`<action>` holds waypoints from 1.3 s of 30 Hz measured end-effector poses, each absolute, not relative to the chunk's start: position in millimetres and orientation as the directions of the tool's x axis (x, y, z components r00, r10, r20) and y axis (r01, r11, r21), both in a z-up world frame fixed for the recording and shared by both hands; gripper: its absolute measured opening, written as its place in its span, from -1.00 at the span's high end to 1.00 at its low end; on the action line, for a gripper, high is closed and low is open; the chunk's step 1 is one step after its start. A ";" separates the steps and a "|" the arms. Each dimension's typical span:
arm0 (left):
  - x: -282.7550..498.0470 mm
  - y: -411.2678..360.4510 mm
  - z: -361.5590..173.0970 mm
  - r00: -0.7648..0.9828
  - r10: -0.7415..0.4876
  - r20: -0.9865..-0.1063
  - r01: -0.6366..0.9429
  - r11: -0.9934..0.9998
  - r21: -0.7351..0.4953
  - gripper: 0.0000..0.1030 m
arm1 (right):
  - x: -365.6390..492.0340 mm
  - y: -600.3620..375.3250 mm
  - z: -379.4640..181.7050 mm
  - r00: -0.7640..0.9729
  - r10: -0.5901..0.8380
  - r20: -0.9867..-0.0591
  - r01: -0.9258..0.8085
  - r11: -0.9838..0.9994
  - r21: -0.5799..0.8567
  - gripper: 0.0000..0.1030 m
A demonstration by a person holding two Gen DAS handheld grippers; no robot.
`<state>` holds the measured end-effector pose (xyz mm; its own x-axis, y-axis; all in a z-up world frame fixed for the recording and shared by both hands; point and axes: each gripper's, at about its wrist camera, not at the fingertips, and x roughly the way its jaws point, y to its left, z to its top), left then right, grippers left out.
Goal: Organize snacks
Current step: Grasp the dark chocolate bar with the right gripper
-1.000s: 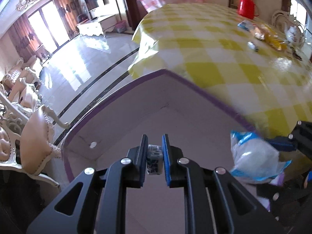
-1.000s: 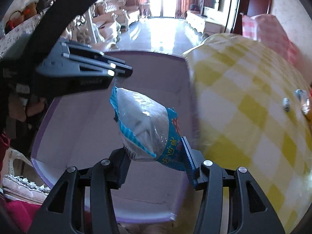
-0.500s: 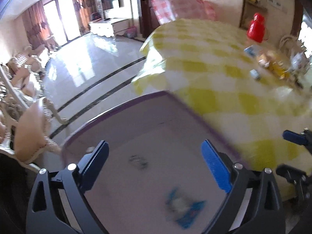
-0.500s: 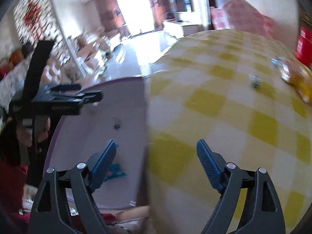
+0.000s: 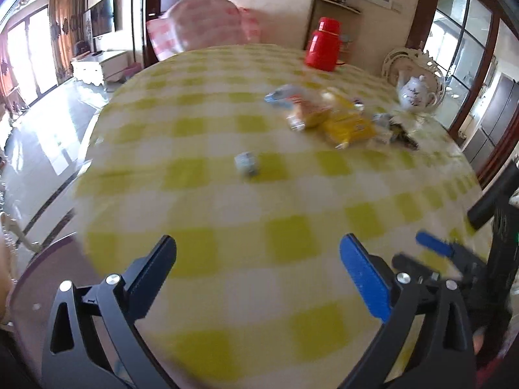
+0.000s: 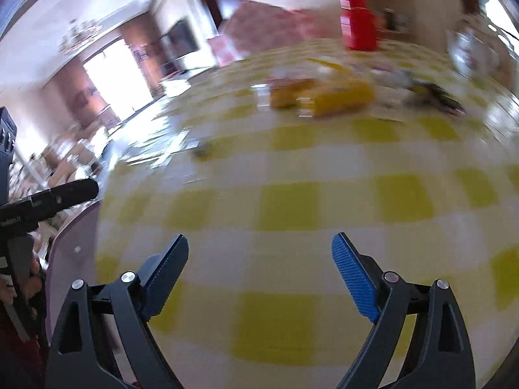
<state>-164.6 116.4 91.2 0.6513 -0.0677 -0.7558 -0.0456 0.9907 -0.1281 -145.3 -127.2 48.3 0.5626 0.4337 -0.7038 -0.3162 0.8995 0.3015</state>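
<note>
Both my pairs of jaws have just been opening and now stand spread wide with nothing between them: the left gripper (image 5: 258,253) let go of its small sweet and the right gripper (image 6: 259,249) its blue-and-white packet, and both dropped into the purple-rimmed box (image 5: 48,253) beside the table's near edge. Only a sliver of that box shows now, at the lower left of each view, because both hands have swung away from it and back over the yellow-checked table (image 5: 227,214). So that pair of snacks is put away, I judge, and I am heading for the next.

Nearest on the cloth lies a small blue-white wrapped sweet (image 5: 247,163), alone, towards the table's middle. Farther back, towards the far right edge, sits the remaining heap: a blue-ended packet (image 5: 281,94), an orange bread-like pack (image 5: 306,115) touching a yellow bag (image 5: 348,123), and some dark wrappers (image 5: 400,133) beside it. Beyond those stand a white teapot (image 5: 416,94) and a red flask (image 5: 324,45) at the far edge. The lone sweet looks the easiest next pick; the views are blurred.
</note>
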 end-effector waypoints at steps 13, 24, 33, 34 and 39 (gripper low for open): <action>-47.5 -18.0 31.1 0.687 -0.064 -0.724 -0.126 0.970 -0.206 -0.96 | -55.9 -281.3 32.5 0.676 0.117 -0.728 0.088 0.968 0.236 -0.70; -32.0 -41.1 18.7 0.699 -0.131 -0.703 -0.039 0.975 -0.220 -0.96 | 88.7 -299.7 16.1 0.611 -0.048 -0.790 0.089 0.996 0.009 -0.70; -27.2 -44.1 15.1 0.675 -0.180 -0.715 -0.001 0.969 -0.245 -0.96 | 140.6 -282.4 7.6 0.571 0.016 -0.821 -0.037 0.999 -0.006 -0.22; -27.3 -43.3 15.2 0.675 -0.183 -0.715 -0.001 0.968 -0.250 -0.96 | 133.7 -279.6 9.4 0.579 0.045 -0.814 -0.062 0.998 0.011 0.02; -28.1 -39.3 13.8 0.672 -0.190 -0.716 -0.015 0.963 -0.270 -0.96 | 77.0 -274.2 17.5 0.587 0.119 -0.801 -0.068 0.993 0.097 0.34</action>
